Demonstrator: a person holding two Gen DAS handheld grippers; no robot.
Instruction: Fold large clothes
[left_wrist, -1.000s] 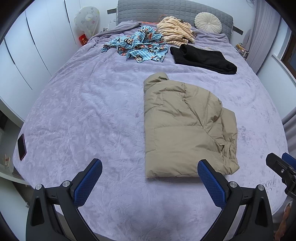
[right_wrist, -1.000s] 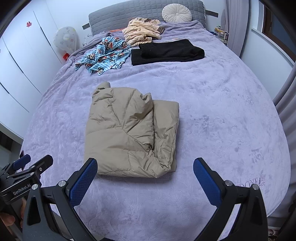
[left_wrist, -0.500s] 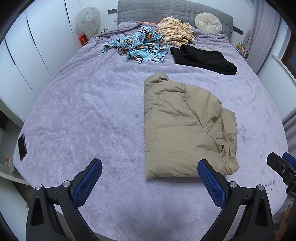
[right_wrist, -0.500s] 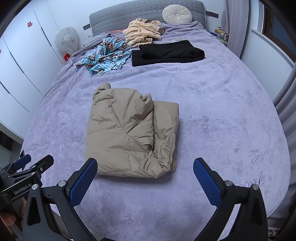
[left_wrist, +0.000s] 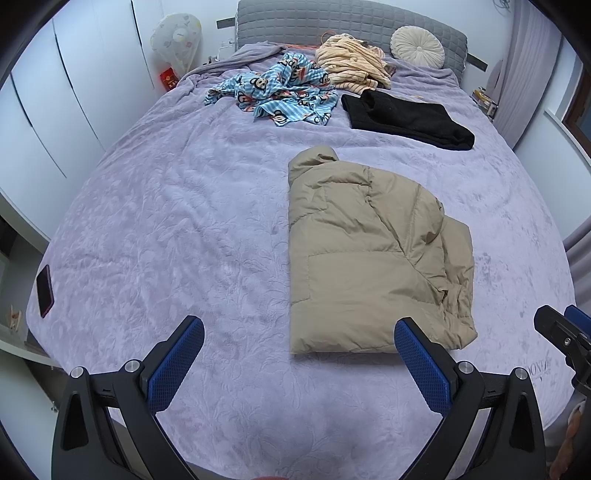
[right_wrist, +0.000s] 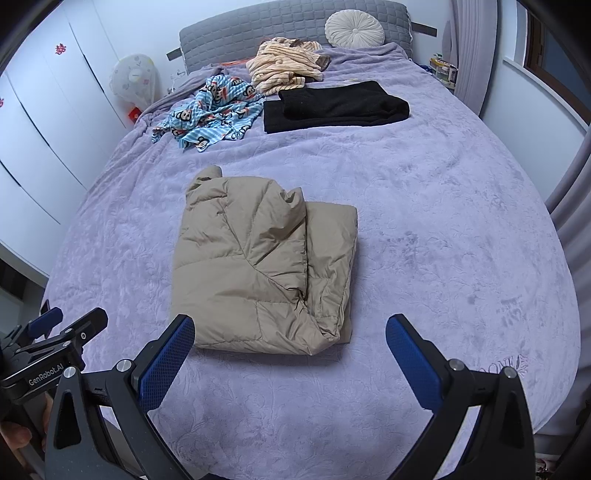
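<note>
A beige puffer jacket (left_wrist: 365, 254) (right_wrist: 258, 262) lies folded into a rough rectangle on the purple bedspread (left_wrist: 177, 229) (right_wrist: 436, 229), collar pointing toward the headboard. My left gripper (left_wrist: 299, 358) hovers open over the near edge of the bed, just left of the jacket's near hem, holding nothing. My right gripper (right_wrist: 290, 354) is open too, hanging over the jacket's near right corner without touching it. Each gripper's body shows at the edge of the other's view.
Farther up the bed lie a folded black garment (left_wrist: 410, 118) (right_wrist: 332, 105), a crumpled blue cartoon-print cloth (left_wrist: 280, 92) (right_wrist: 210, 110) and a striped beige bundle (left_wrist: 351, 62) (right_wrist: 284, 62). A round cushion (left_wrist: 417, 48) leans on the grey headboard. A phone (left_wrist: 45, 291) rests at the bed's left edge.
Almost nothing differs; both grippers stay open and only drift slightly, and the jacket has not moved.
</note>
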